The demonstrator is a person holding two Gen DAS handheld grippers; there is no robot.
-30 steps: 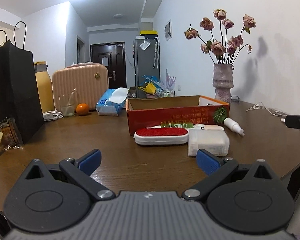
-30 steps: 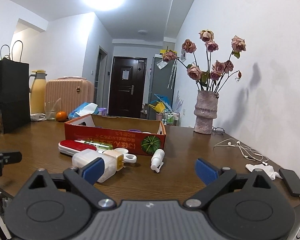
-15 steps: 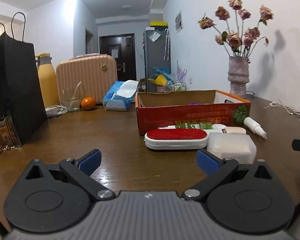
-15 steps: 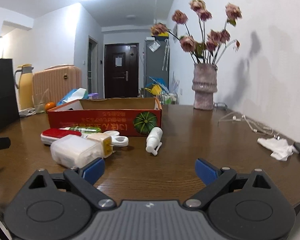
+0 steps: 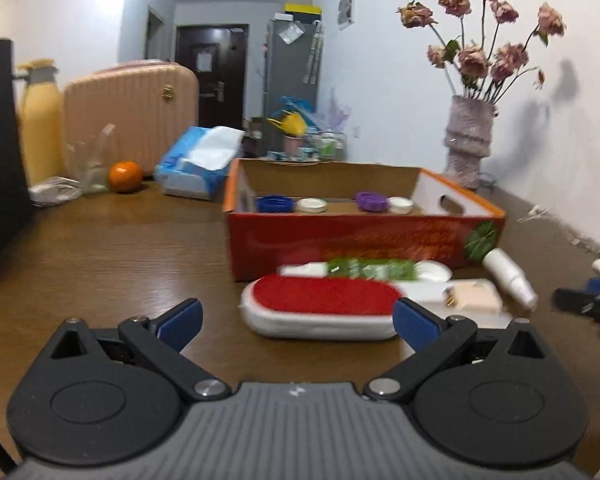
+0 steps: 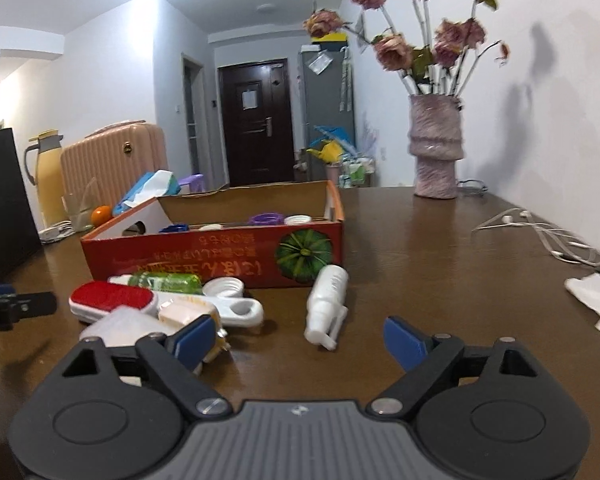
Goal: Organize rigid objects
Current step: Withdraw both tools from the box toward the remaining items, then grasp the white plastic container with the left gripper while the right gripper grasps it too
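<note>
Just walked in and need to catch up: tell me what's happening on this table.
A person holds two grippers over a brown wooden table, sorting loose items into an orange-red cardboard box that already holds a few small lids. Both the left gripper and the right gripper are open and empty. The left faces a red-topped white lint brush; the right faces a white spray bottle lying on its side. Nothing is gripped.
</note>
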